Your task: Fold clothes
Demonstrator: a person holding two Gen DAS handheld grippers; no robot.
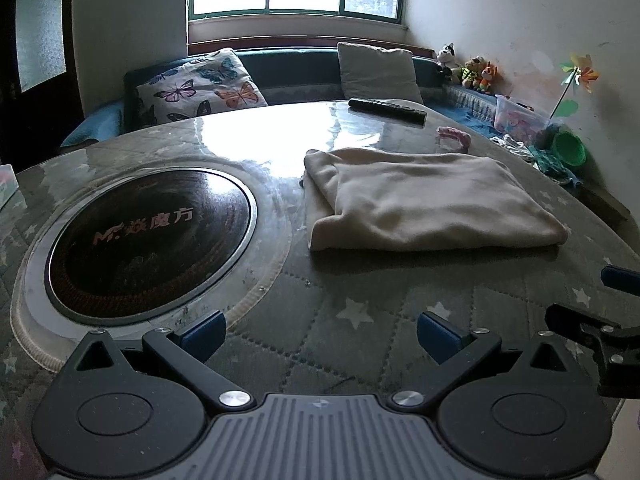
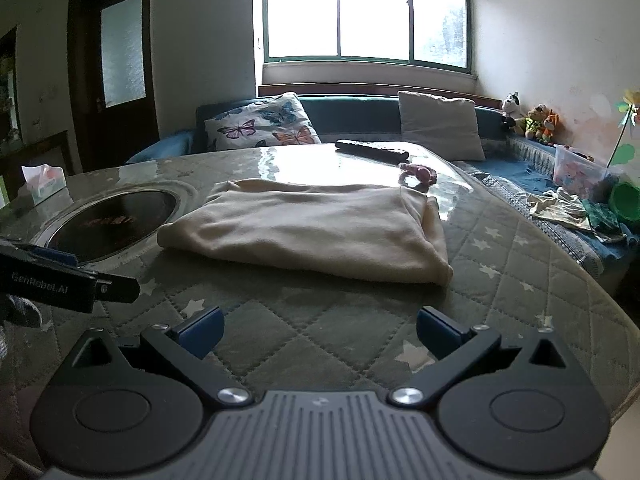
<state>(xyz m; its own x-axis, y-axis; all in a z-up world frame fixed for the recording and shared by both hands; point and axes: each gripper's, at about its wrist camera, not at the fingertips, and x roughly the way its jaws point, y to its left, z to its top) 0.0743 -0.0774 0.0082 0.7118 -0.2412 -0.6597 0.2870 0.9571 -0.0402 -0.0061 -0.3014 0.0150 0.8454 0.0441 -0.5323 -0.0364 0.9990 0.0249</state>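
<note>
A quilted table (image 1: pixel 360 344) fronts a sofa under a window. On it lies the folded cream garment (image 1: pixel 424 200), beside a dark round hob (image 1: pixel 148 236). A clear tub (image 2: pixel 576 170) on the sofa holds pink and pale bits. Left gripper (image 1: pixel 320 334) and right gripper (image 2: pixel 319 332) hover with fingers apart, empty.

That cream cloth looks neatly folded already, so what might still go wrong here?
Both claws, left and right, are open and empty. Reaching forward again might rumple the folded cream cloth. Its near edge looks thick, so a pinch might catch only some layers. A push forward could slide it into the pink object or the remote behind it.
</note>
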